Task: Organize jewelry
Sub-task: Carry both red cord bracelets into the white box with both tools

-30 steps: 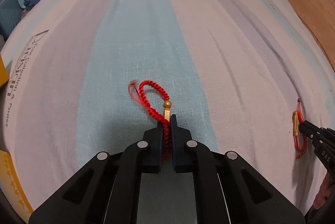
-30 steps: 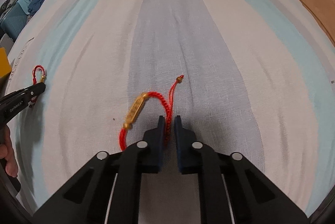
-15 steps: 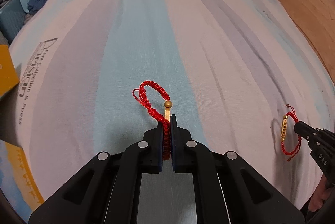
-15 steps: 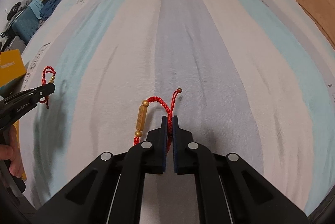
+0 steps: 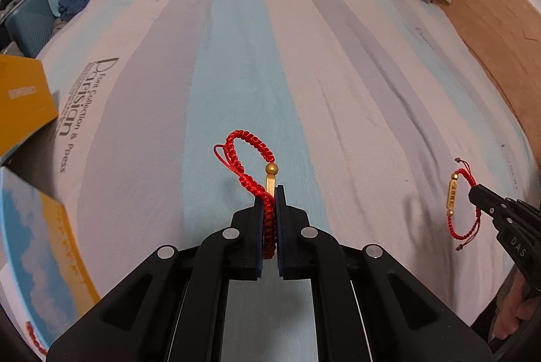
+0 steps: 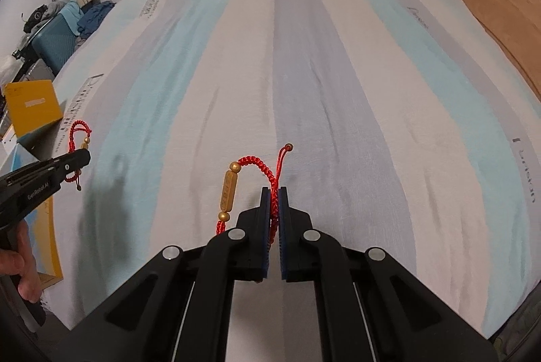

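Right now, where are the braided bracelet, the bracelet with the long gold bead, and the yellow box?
braided bracelet (image 5: 248,144), left wrist view, on its red loop
bracelet with the long gold bead (image 6: 229,191), right wrist view, on the bead
yellow box (image 6: 32,105), right wrist view, on its top face

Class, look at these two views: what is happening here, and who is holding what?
A person holds a gripper in each hand above a striped bedsheet. The left gripper is shut on a red braided bracelet with a round gold bead. The right gripper is shut on a second red bracelet that carries a long gold charm. Both bracelets hang clear of the sheet. A yellow box sits off the bed's left edge.
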